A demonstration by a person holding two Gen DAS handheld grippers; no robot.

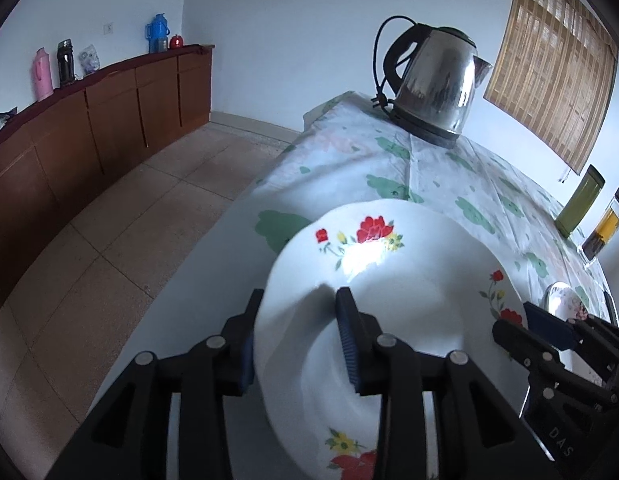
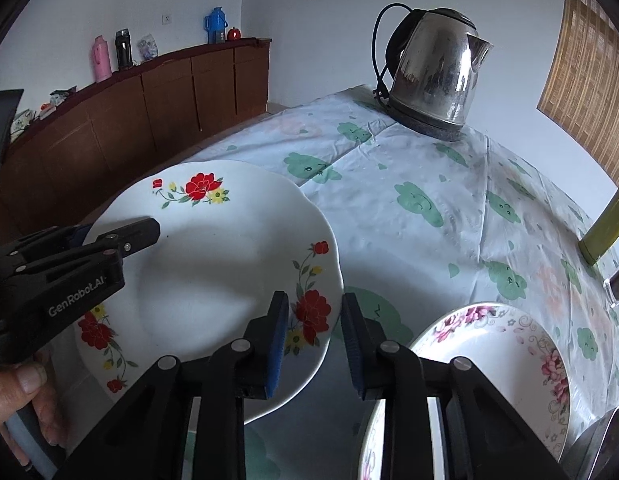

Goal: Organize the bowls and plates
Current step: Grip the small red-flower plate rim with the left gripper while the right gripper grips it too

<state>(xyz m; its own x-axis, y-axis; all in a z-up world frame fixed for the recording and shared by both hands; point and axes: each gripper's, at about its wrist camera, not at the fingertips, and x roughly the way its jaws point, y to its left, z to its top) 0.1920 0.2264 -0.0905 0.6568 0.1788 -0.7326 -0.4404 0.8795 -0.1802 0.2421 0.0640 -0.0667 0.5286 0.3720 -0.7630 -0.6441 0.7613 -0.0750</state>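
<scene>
A white plate with red flowers point(image 1: 409, 300) point(image 2: 213, 264) hangs tilted over the near left part of the table, held at two sides. My left gripper point(image 1: 300, 292) point(image 2: 121, 236) is shut on its left rim, one finger on the inside face and the other underneath. My right gripper point(image 2: 314, 296) point(image 1: 517, 320) is shut on the right rim beside a red flower. A second plate with pink flowers point(image 2: 489, 360) point(image 1: 561, 300) lies on the table to the right, partly hidden by my right gripper.
The table point(image 2: 429, 168) has a pale cloth with green clouds. A steel kettle point(image 1: 433, 84) point(image 2: 433, 80) stands at its far end. A green bottle point(image 1: 581, 204) and a clear one point(image 1: 605, 224) stand at the right edge. A wooden sideboard point(image 1: 89, 128) lines the left wall.
</scene>
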